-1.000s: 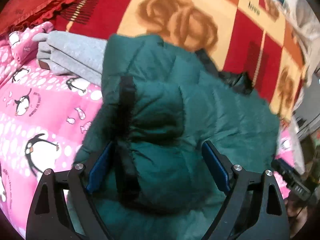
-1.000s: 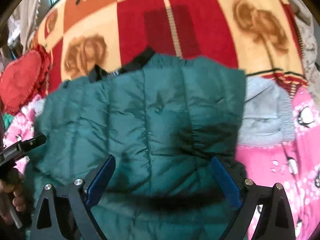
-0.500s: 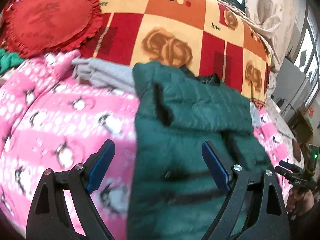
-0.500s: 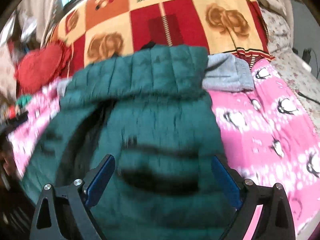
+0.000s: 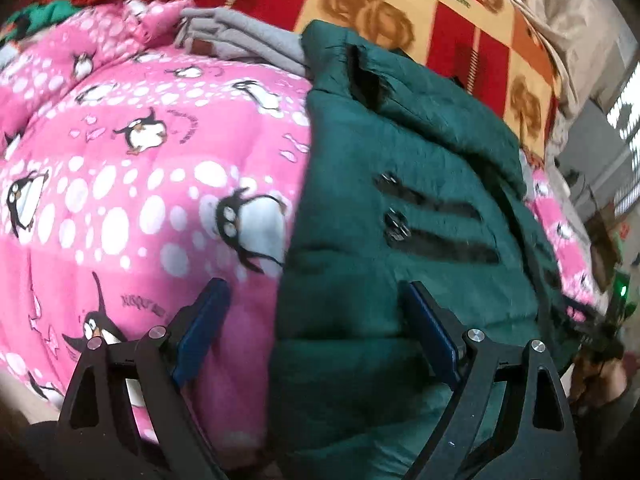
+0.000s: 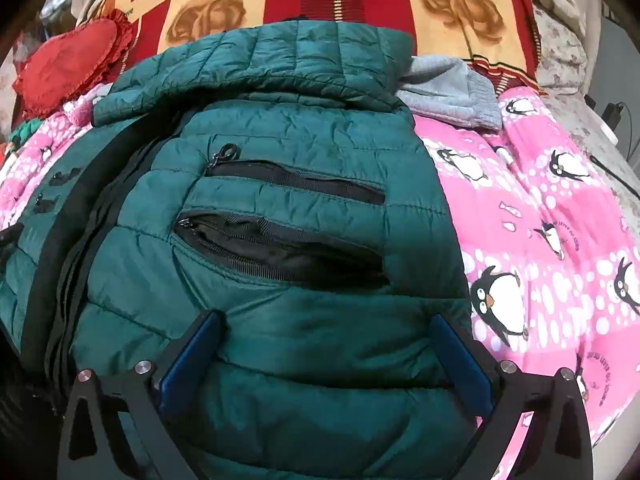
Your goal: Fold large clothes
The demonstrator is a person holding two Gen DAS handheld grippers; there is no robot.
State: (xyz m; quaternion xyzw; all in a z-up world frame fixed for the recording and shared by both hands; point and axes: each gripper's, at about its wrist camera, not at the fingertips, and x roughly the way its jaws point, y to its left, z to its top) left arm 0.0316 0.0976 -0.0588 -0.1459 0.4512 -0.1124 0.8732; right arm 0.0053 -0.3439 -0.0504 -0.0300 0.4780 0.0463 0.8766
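both wrist views look steeply down, close over the same green jacket [image 5: 420, 208] [image 6: 280, 240], from opposite edges.

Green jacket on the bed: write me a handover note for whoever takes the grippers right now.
Left gripper: open, over the jacket's edge and the pink penguin blanket.
Right gripper: open, jaws just widened, fabric between them unpinched.
Green jacket: lying on the blanket, top folded down, pocket zips up; folded grey garment behind it.
Done: one fold.
Left: probably fold again and tidy.
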